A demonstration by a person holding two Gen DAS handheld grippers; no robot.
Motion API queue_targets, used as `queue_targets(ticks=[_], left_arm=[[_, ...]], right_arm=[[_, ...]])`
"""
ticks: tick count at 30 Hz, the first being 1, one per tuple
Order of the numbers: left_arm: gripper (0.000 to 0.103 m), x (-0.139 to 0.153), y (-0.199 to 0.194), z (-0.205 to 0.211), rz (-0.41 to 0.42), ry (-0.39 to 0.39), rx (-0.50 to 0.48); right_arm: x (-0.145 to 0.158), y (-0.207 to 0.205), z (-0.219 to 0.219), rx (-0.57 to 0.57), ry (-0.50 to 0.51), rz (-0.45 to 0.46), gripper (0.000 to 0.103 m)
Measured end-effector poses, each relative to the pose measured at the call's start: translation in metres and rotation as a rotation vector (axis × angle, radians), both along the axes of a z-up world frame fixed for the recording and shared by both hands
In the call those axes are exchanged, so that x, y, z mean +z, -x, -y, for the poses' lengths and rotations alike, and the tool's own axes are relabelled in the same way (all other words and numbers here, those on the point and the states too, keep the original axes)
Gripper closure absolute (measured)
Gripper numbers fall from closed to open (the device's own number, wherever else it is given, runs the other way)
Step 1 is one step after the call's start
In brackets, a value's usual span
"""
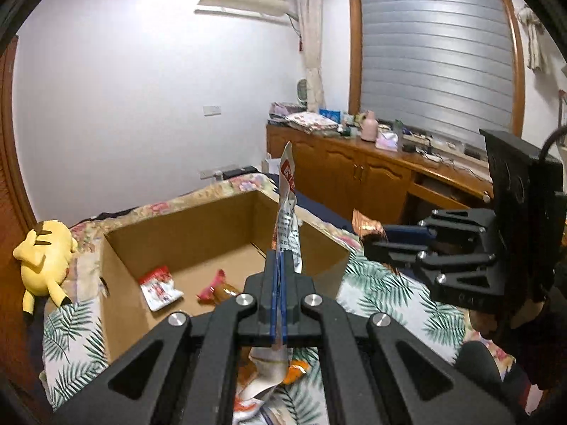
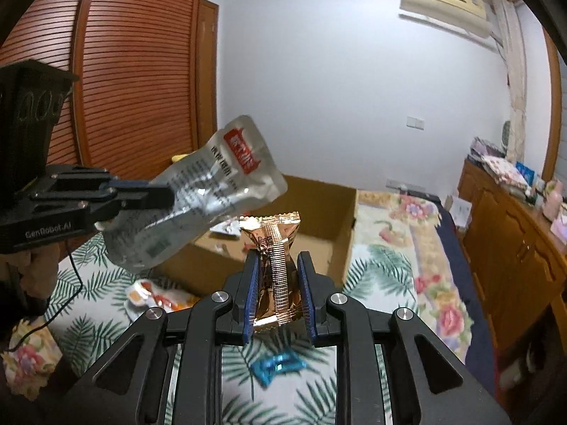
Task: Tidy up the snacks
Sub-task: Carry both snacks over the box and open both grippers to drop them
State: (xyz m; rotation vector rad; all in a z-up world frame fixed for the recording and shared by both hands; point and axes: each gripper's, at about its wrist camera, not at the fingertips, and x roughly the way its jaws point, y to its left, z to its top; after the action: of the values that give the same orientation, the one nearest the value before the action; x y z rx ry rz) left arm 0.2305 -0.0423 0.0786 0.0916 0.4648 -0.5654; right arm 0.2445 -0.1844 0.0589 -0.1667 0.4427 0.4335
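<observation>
My left gripper (image 1: 280, 258) is shut on a silver snack pouch (image 1: 287, 212) with a red label, held upright over the near edge of an open cardboard box (image 1: 117, 248); the pouch also shows in the right wrist view (image 2: 198, 198). My right gripper (image 2: 278, 265) is shut on a gold foil snack packet (image 2: 274, 265), held above the bed just short of the box (image 2: 340, 226). In the left wrist view it (image 1: 368, 241) sits to the right of the box. A red-and-white packet (image 1: 159, 285) and a pink-ended candy (image 1: 216, 287) lie inside the box.
The box rests on a bed with a leaf-print cover (image 1: 382, 294). Loose snacks lie on the cover: an orange-and-white packet (image 2: 152, 295) and a blue wrapper (image 2: 276, 366). A yellow plush toy (image 1: 44, 258) lies left of the box. A wooden cabinet (image 1: 354, 166) runs along the right.
</observation>
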Motion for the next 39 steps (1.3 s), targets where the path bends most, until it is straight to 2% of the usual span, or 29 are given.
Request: queue_targets(ticks=[12, 19, 28, 37, 39], left_arm=[[0.103, -0.002, -0.064, -0.026, 0.041, 0.029, 0.071], [0.103, -0.029, -0.107, -0.047, -0.010, 0.051, 0.135], [0.103, -0.068, -0.116, -0.038, -0.049, -0.016, 0.149], [0.100, -0.073, -0.114, -0.034, -0.064, -0.013, 0.136], [0.100, -0.071, -0.111, -0.034, -0.057, -0.019, 0.136]], right_arm=[[-0.002, -0.059, -0.029, 0.045, 0.038, 0.011, 0.083], [-0.015, -0.102, -0.041, 0.054, 0.006, -0.023, 0.083], [-0.050, -0.125, -0.058, 0.068, 0.036, -0.089, 0.083], [-0.061, -0.125, -0.062, 0.067, 0.041, -0.125, 0.080], [-0.062, -0.123, -0.063, 0.072, 0.039, -0.129, 0.074]])
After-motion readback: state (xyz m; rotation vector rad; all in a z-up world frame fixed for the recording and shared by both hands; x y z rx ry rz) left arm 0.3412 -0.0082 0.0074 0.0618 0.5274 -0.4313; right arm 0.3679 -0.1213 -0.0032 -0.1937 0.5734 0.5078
